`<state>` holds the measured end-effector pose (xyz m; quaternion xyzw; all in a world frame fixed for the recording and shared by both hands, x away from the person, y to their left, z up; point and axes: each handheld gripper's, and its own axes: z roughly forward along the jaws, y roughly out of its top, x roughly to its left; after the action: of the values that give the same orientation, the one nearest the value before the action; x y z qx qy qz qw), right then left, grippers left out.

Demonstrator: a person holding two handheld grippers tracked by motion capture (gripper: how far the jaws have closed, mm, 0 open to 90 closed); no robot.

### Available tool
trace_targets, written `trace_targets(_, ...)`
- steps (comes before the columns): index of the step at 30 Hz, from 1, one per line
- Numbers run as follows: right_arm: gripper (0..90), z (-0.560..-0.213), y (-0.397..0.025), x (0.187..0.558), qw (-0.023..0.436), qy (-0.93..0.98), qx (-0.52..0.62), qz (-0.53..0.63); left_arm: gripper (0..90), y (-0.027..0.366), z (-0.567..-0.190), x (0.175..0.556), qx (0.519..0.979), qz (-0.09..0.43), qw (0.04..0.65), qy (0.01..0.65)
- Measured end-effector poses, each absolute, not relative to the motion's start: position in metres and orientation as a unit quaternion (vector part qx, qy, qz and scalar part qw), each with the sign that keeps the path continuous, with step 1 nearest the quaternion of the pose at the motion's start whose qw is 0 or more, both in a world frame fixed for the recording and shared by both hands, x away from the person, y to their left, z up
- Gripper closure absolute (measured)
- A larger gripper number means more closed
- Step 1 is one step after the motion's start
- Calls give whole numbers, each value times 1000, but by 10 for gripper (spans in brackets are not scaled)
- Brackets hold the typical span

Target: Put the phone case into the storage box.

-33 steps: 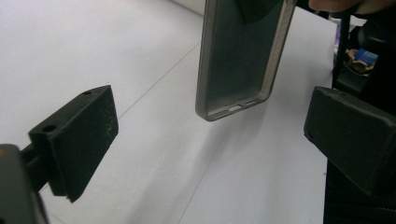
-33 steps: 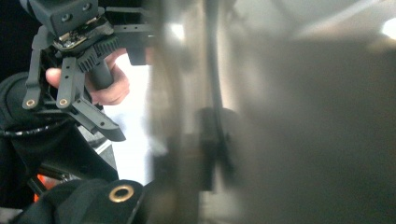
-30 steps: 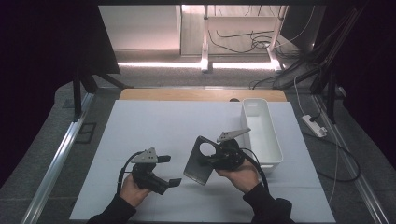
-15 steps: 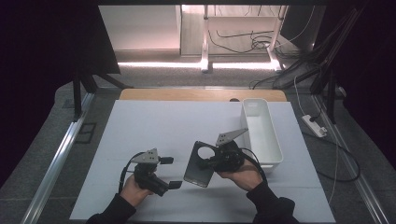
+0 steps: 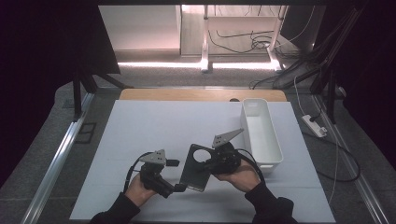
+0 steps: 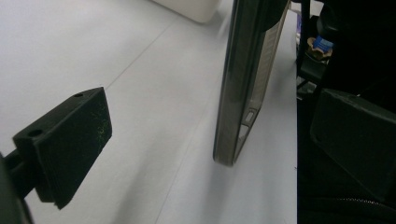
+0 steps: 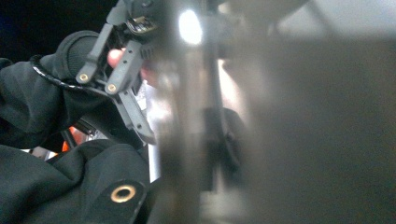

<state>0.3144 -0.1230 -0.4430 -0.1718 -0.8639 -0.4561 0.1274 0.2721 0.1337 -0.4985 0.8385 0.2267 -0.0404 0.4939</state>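
My right gripper (image 5: pixel 215 161) is clamped on the dark phone case (image 5: pixel 196 167), standing it on edge on the counter (image 5: pixel 140 126). My left gripper (image 5: pixel 180 187), jaws wide apart and empty, should straddle its lower corner squarely before closing.

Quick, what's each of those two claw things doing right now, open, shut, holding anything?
Left gripper: open, jaws either side of the dark phone case's lower edge, not yet clamped.
Right gripper: shut on the phone case, holding it up on edge.
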Motion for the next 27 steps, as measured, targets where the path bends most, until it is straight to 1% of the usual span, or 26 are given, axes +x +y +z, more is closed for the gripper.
trace_targets(7,858,-441,-119,311,133,-863,-163,-459,0,127,-498,272,843,-46,490,217)
trace_targets(12,858,-441,-115,309,135,-864,-157,-459,38,123,-497,270,848,-46,484,213)
trace_targets(14,858,-440,-113,308,136,-864,-154,-459,86,123,-497,270,848,-46,484,211)
trace_targets(16,858,-440,-113,307,136,-865,-153,-458,154,124,-496,269,846,-54,488,210)
trace_targets(17,858,-440,-113,307,136,-865,-150,-459,154,124,-496,269,846,-56,489,205)
trace_targets(18,858,-440,-113,307,137,-865,-150,-459,200,125,-495,269,846,-58,490,200)
trace_targets(21,858,-440,-113,307,138,-865,-148,-459,381,125,-495,268,846,-63,493,195)
trace_targets(22,858,-440,-113,307,138,-865,-146,-460,381,126,-494,268,845,-69,493,193)
trace_targets(26,858,-440,-112,306,141,-865,-136,-462,589,128,-494,269,842,-90,497,189)
trace_targets(27,858,-440,-112,306,141,-865,-136,-462,589,128,-494,269,842,-93,498,187)
